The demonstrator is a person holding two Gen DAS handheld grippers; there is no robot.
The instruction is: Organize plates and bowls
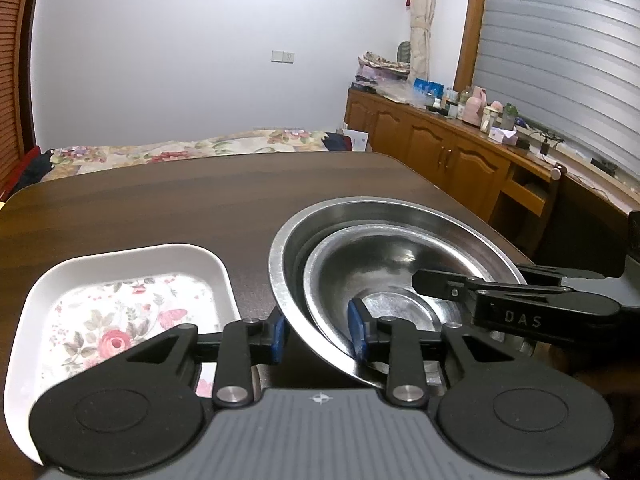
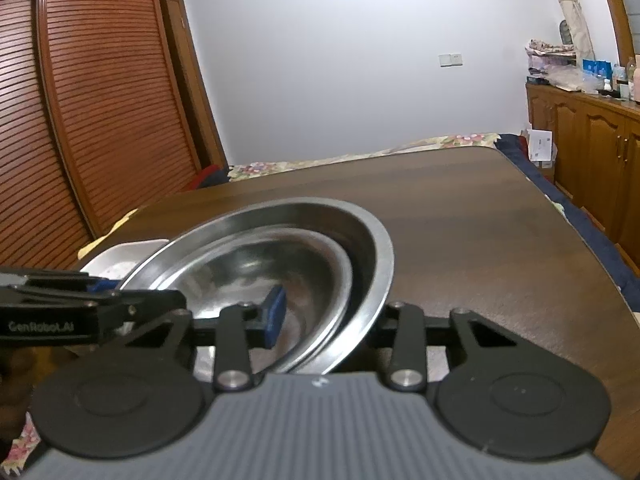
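Left wrist | left claw [image 1: 318, 338] open astride steel bowls' [image 1: 400, 256] rim | right claw [image 2: 320, 318] likewise | bowls upward, nested

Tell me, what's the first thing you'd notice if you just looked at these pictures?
Two shiny metal bowls, the small bowl nested inside the big bowl, sit tilted on the dark wooden table. Both grippers straddle the rims: the left gripper from one side, the right gripper from the other. Left of the bowls lies a white tray with pink roses.
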